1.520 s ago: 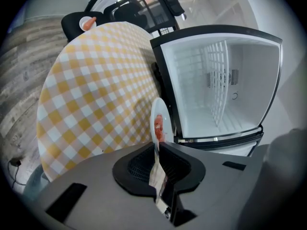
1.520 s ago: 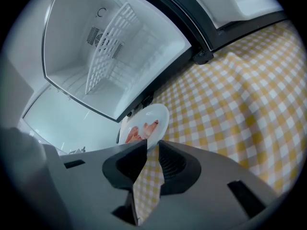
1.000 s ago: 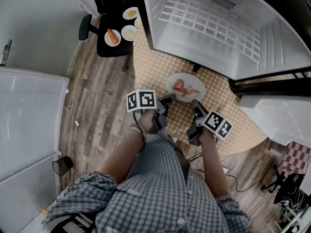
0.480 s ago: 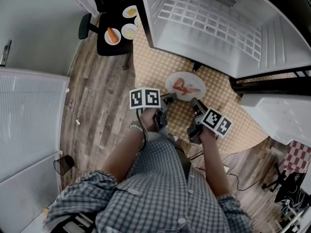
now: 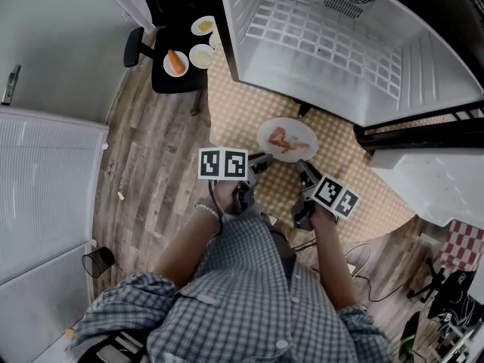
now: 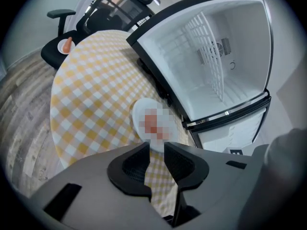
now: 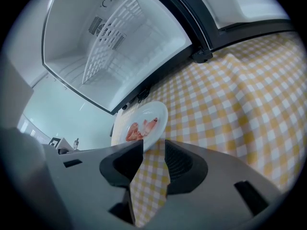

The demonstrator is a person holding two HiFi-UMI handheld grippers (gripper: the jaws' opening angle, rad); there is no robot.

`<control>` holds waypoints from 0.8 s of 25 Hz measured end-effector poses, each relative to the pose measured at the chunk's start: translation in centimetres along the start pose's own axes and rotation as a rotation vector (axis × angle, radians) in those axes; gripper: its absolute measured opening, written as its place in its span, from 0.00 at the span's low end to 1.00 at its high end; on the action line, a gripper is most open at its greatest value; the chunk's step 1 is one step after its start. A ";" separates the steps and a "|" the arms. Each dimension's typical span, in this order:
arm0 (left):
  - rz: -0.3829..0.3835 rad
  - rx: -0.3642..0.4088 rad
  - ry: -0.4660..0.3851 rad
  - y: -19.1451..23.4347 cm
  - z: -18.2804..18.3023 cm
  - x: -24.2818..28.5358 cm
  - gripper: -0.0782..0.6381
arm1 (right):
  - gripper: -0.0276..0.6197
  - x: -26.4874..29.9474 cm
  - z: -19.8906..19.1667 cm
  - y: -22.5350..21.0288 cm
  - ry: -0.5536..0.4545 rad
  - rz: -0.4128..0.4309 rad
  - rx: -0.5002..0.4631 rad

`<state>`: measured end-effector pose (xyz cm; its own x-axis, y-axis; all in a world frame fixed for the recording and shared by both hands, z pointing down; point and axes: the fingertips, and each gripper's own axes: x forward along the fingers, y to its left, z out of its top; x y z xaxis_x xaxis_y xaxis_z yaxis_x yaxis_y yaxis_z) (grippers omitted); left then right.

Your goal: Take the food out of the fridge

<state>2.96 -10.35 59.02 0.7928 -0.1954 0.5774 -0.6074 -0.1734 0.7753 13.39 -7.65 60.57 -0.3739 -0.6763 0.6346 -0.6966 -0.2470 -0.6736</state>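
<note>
A white plate (image 5: 287, 140) with reddish food lies on the yellow checked tablecloth (image 5: 242, 104), in front of the open, empty fridge (image 5: 340, 44). My left gripper (image 5: 261, 159) is at the plate's near left rim. In the left gripper view its jaws (image 6: 154, 150) are opening, with the plate's edge (image 6: 152, 143) just at their tips and not pressed. My right gripper (image 5: 302, 169) is at the plate's near right rim. In the right gripper view (image 7: 153, 147) its jaws stand apart, cloth shows through the gap, and the plate (image 7: 144, 121) lies just beyond the tips.
A black stool (image 5: 178, 80) at the far left carries small plates, one with a carrot (image 5: 175, 60). The fridge's wire shelf (image 5: 325, 29) is bare. A white panel (image 5: 45, 187) stands at the left. A small black bin (image 5: 97, 261) sits on the wooden floor.
The left gripper has rolled so that its marker cube sits level, and it has drawn back slightly from the plate. The plate and the right gripper stay where they were.
</note>
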 end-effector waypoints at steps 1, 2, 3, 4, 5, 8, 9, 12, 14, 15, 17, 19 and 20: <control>-0.001 0.007 -0.011 -0.3 0.2 -0.3 0.23 | 0.21 -0.3 0.0 0.0 0.000 0.000 -0.004; -0.002 0.017 -0.021 -0.6 0.4 -0.6 0.21 | 0.21 -0.5 0.0 0.0 0.000 0.000 -0.012; 0.000 0.031 -0.030 -0.9 0.6 -0.9 0.18 | 0.21 -0.9 0.0 0.0 -0.002 -0.004 -0.026; 0.004 0.049 -0.038 -1.2 0.8 -1.1 0.16 | 0.20 -1.2 0.1 0.1 -0.008 -0.015 -0.047; 0.011 0.073 -0.049 -1.5 1.1 -1.3 0.14 | 0.15 -1.6 0.4 0.1 -0.017 -0.035 -0.080; 0.028 0.170 -0.090 -2.7 2.4 -2.0 0.12 | 0.07 -2.9 1.7 0.7 -0.062 -0.098 -0.224; 0.027 0.199 -0.101 -3.3 2.8 -2.2 0.12 | 0.07 -3.2 2.2 1.1 -0.078 -0.107 -0.269; 0.013 0.260 -0.129 -5.1 3.9 -2.7 0.12 | 0.06 -4.4 3.9 2.9 -0.130 -0.109 -0.377; 0.013 0.310 -0.155 -6.4 4.8 -3.3 0.12 | 0.06 -5.1 5.0 4.2 -0.166 -0.103 -0.432; 0.013 0.342 -0.166 -7.2 5.2 -3.7 0.12 | 0.06 -5.5 5.5 4.8 -0.184 -0.100 -0.458; 0.011 0.413 -0.181 -8.7 6.0 -4.2 0.12 | 0.06 -6.3 6.5 6.1 -0.220 -0.098 -0.514; 0.008 0.481 -0.198 -10.1 6.6 -4.6 0.12 | 0.06 -7.1 7.4 7.5 -0.251 -0.083 -0.553; 0.006 0.509 -0.210 -10.9 6.9 -5.0 0.12 | 0.06 -7.5 7.8 8.3 -0.267 -0.069 -0.561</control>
<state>5.26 -14.19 45.96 0.7936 -0.3774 0.4773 -0.6013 -0.6064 0.5203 15.19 -10.03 47.32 -0.2013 -0.8396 0.5046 -0.9562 0.0566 -0.2873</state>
